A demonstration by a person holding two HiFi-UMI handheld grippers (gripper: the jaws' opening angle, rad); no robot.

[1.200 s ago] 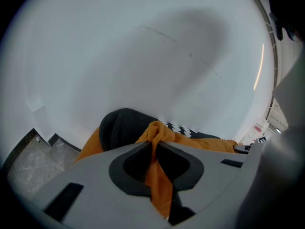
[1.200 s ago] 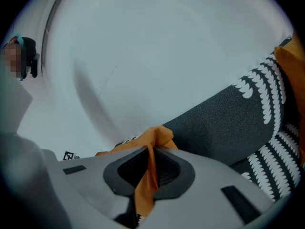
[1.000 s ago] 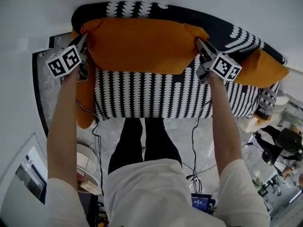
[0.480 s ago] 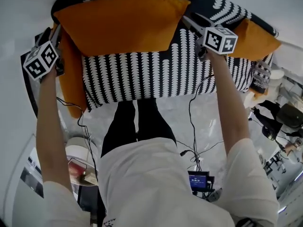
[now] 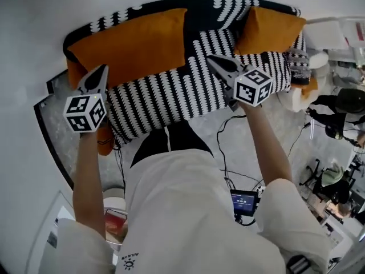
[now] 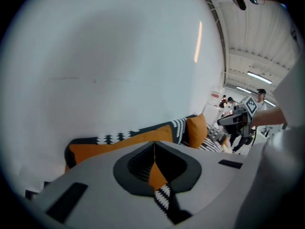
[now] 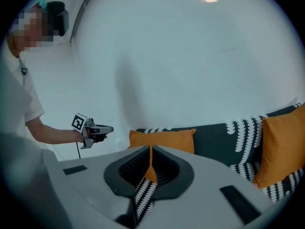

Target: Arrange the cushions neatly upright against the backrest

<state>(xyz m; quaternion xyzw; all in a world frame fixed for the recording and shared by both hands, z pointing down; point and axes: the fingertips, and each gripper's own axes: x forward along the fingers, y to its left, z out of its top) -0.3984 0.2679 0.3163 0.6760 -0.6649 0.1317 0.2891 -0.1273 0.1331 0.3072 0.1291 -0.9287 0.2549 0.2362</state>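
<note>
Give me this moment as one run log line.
left gripper: jaws just closed, empty | right gripper: just closed, empty | large orange cushion: leaning on backrest | small orange cushion: against backrest, right end

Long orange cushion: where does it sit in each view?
Head view: long orange cushion, upper left, against the patterned backrest.
Left gripper view: long orange cushion, lower left to centre.
Right gripper view: long orange cushion, centre, below mid-height.
Shared landmark: the patterned backrest, showing between it and the second orange cushion.
</note>
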